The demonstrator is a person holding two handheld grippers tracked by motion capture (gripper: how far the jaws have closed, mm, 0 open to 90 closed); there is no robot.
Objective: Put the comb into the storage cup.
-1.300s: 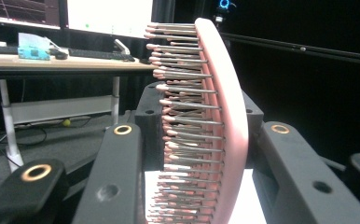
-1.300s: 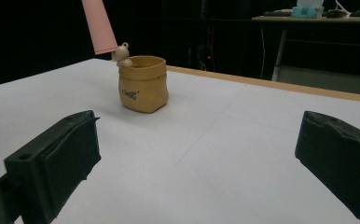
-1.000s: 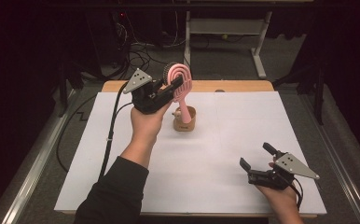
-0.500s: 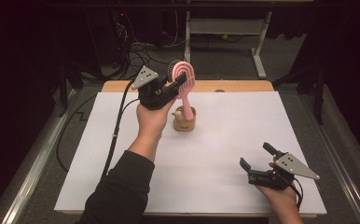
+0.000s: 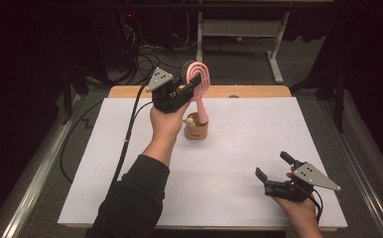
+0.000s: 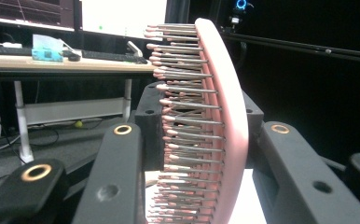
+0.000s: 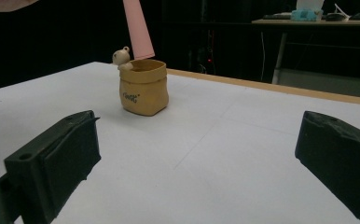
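The left gripper (image 5: 188, 89) is clamped on the head of a pink hairbrush (image 5: 199, 94), one jaw pressing the bristle side and the other the smooth back, as the left gripper view makes plain (image 6: 225, 116). The brush stands nearly upright, leaning a little, with the lower end of its handle at the mouth of a small tan pot (image 5: 196, 130) shaped like a sack, which carries a little bear figure on its rim (image 7: 121, 58). In the right gripper view the pink handle (image 7: 138, 29) reaches down to the rim at the back of the pot; whether its tip is already inside or just above the opening cannot be told from these angles.

The pot sits on the white surface (image 5: 130, 163) toward its far edge, a little left of the middle. The right gripper (image 5: 279, 174) rests well apart from the pot, toward the near right corner of the surface, with its jaws spread wide and nothing between them; it looks across at the pot and takes no part in the work.

Judging by how things lie, the job is standing the brush in the pot, and it is near its end: the brush is gripped, raised and lined up with the opening. What seems left is to lower the handle fully in, let the pot bear the weight, loosen the jaws and draw the left gripper away without tipping the pot, which looks light beneath so tall a brush.
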